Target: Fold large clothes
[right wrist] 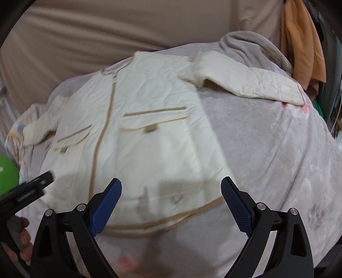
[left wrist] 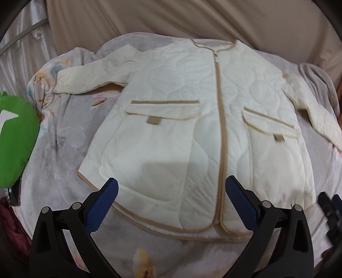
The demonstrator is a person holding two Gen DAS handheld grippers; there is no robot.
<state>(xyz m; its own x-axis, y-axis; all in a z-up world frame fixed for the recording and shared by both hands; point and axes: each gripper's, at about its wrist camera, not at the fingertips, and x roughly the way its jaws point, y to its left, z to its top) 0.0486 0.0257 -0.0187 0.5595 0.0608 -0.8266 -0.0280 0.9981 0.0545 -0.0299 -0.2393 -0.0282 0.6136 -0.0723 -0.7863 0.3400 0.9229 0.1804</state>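
Observation:
A cream quilted jacket (left wrist: 183, 119) with tan trim, a tan front zipper and two flap pockets lies flat, front up, on the bed, both sleeves spread out. It also shows in the right wrist view (right wrist: 136, 128). My left gripper (left wrist: 171, 188) is open and empty, hovering above the jacket's hem just left of the zipper. My right gripper (right wrist: 171, 188) is open and empty above the hem's right part. The right gripper shows at the left wrist view's right edge (left wrist: 330, 211); the left gripper shows at the right wrist view's left edge (right wrist: 32, 188).
The bed has a pale grey floral blanket (right wrist: 267, 149). A green object (left wrist: 15, 139) lies at the bed's left side. A beige headboard or cushion (left wrist: 171, 19) stands behind. Orange cloth (right wrist: 303, 42) hangs at the far right. A grey blanket (left wrist: 318, 81) is bunched by the right sleeve.

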